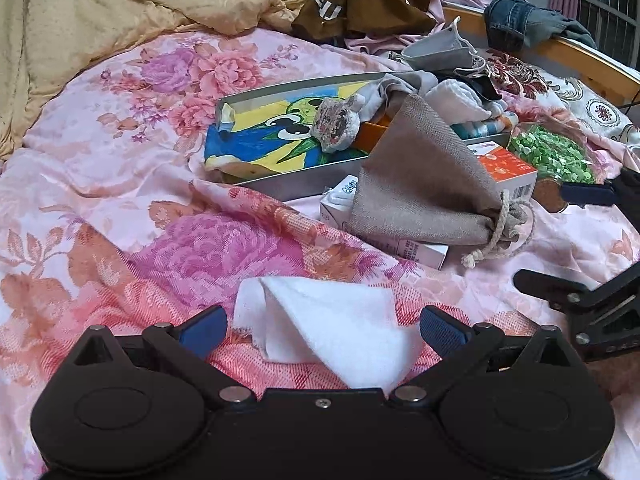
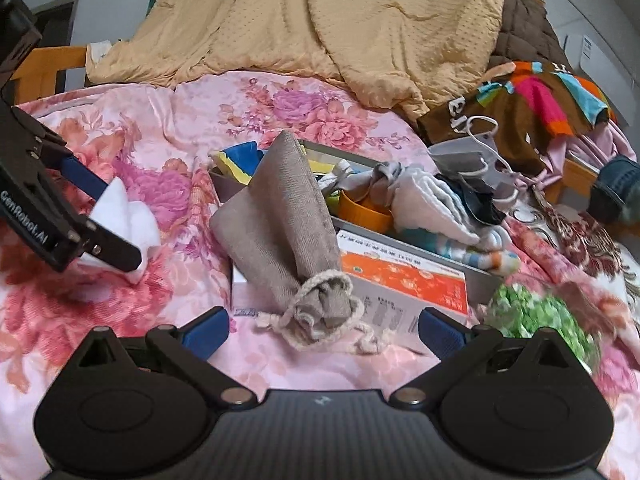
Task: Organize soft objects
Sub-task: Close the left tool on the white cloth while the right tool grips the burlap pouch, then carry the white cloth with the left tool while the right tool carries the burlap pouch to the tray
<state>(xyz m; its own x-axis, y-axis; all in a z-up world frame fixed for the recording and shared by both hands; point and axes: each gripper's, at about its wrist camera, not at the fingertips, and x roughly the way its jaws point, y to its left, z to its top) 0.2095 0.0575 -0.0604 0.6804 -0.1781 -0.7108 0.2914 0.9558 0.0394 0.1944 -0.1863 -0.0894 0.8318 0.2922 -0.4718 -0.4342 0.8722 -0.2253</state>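
Left wrist view: the left gripper [image 1: 322, 330] hangs low over the floral bedspread [image 1: 120, 184] with its blue-padded fingers [image 1: 204, 330] spread wide. A folded white cloth [image 1: 332, 328] lies on the bedspread between them, and neither pad clearly touches it. Further up the bed stands a grey tray [image 1: 280, 188] lined with a cartoon-print cloth [image 1: 256, 148]. A small patterned plush piece [image 1: 334, 126] rests on that cloth, and grey and white rolled socks [image 1: 448, 98] are piled at the tray's right end, beside something orange. A beige drawstring pouch [image 1: 420, 184] leans over the tray's near wall and onto a white carton [image 1: 340, 200]; an orange-and-white box [image 1: 508, 168] sits just beside it. Right of the box is a jar of green bits [image 1: 552, 156], cork end toward the camera. The right gripper [image 1: 576, 240] enters at the right edge.

Right wrist view: the right gripper [image 2: 324, 332] is likewise wide open, holding nothing, with the pouch's [image 2: 280, 224] tied neck and cord lying between its fingers. Behind the pouch, the tray [image 2: 480, 276] holds the socks [image 2: 436, 204], an orange cup [image 2: 364, 210] and the bright cloth [image 2: 240, 160]. A grey face mask [image 2: 464, 156] lies at the tray's far right end. At the left edge, the left gripper [image 2: 116, 220] straddles the white cloth [image 2: 120, 208]. A tan quilt [image 2: 320, 20] covers the far end of the bed.
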